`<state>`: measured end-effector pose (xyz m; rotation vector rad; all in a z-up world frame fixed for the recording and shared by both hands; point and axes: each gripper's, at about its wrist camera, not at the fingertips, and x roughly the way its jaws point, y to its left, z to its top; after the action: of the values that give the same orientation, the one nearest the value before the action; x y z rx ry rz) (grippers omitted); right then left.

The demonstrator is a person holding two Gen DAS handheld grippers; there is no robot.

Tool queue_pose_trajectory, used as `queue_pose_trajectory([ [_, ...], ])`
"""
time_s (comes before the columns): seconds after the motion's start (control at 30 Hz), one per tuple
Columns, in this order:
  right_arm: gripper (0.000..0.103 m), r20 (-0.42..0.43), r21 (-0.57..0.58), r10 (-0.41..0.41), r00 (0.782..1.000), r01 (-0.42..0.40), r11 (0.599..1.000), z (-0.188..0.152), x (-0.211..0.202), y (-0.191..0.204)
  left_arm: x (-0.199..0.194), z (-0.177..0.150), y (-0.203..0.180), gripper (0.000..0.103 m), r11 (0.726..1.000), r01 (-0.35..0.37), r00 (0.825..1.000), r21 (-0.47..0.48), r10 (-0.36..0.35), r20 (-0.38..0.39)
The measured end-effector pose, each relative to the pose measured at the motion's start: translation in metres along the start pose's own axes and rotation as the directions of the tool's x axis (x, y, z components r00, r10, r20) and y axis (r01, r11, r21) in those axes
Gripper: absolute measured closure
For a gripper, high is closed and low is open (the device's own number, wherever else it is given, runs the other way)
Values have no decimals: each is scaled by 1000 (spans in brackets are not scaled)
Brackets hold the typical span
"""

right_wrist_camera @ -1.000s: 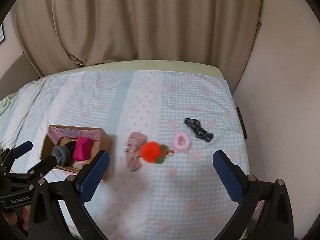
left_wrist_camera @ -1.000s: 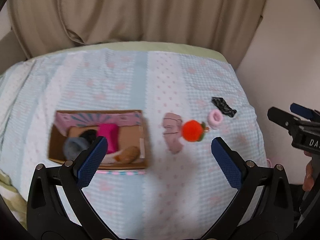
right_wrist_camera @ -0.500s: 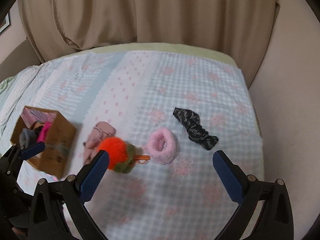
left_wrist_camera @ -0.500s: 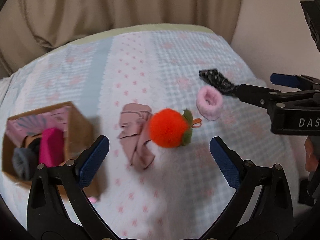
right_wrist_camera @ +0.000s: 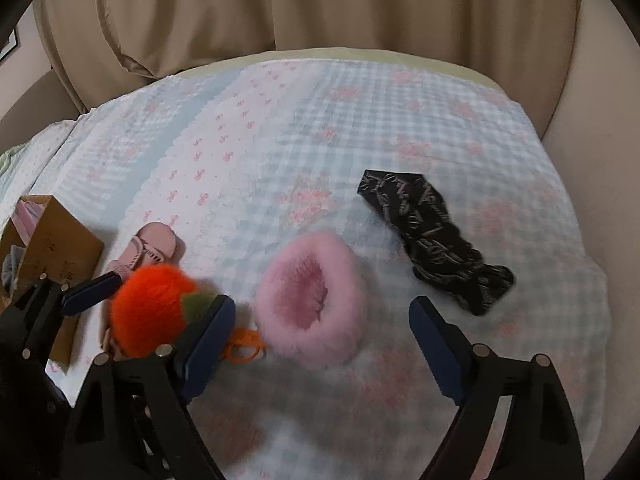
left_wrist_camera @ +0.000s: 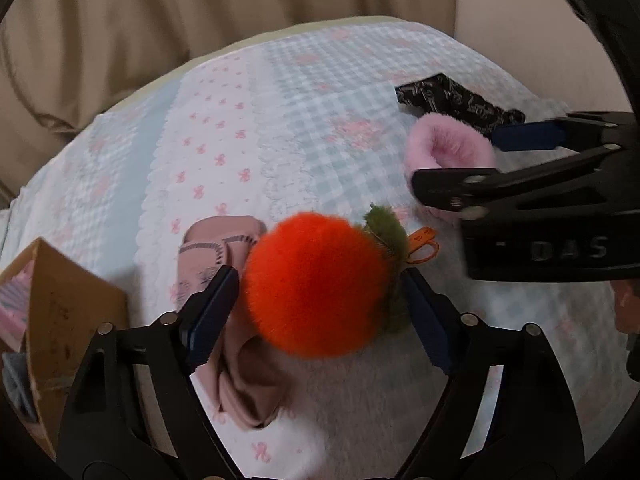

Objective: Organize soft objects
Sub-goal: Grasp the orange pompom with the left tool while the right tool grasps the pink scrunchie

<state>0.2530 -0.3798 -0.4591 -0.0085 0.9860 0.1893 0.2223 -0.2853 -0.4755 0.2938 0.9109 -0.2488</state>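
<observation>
A fluffy orange ball [left_wrist_camera: 316,284] with a green leaf and an orange loop lies on the checked bedspread. My left gripper [left_wrist_camera: 318,280] straddles it, jaws closing, with the pads at its sides and the fur not squeezed. A pink fluffy ring [right_wrist_camera: 312,300] lies just to the right of the ball. My right gripper [right_wrist_camera: 322,306] is lowered around the ring, jaws closing, with a gap on the right side. In the left wrist view the pink ring [left_wrist_camera: 448,148] sits between the right gripper's [left_wrist_camera: 456,162] fingers. A dusty pink knitted piece [left_wrist_camera: 216,248] lies partly under the ball.
A black patterned cloth [right_wrist_camera: 432,232] lies to the right of the ring near the bed's edge. An open cardboard box [right_wrist_camera: 56,240] with soft items inside stands at the left. Beige curtains [right_wrist_camera: 320,8] hang behind the bed, and a wall [right_wrist_camera: 592,80] borders the right side.
Both grippers have come down close to the bed. The left now frames the orange ball and the right frames the pink ring. Both pairs of jaws have narrowed.
</observation>
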Motion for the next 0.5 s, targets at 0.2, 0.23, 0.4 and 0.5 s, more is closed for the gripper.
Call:
queue_pose_trajectory([
  [0.2,34,-32,4,4,999,-4,1000,0,25,-1,16,-1,-5,43,999,27,999,29,-26,-37],
  [0.23,39,-39,6,6,999,-6,1000,-1,28,-1,18,-1,-5,45,999,35,998,27,-33,-44],
  [0.4,59,-40,-1,8,999,-8,1000,-3,29,1,22,0,3,60,998,63,996,-10,-63,-60],
  [0.5,67,-41,6,7,999,-7,1000,-2,27,2,19,2,8,61,997,72,995,-29,-74,-60],
])
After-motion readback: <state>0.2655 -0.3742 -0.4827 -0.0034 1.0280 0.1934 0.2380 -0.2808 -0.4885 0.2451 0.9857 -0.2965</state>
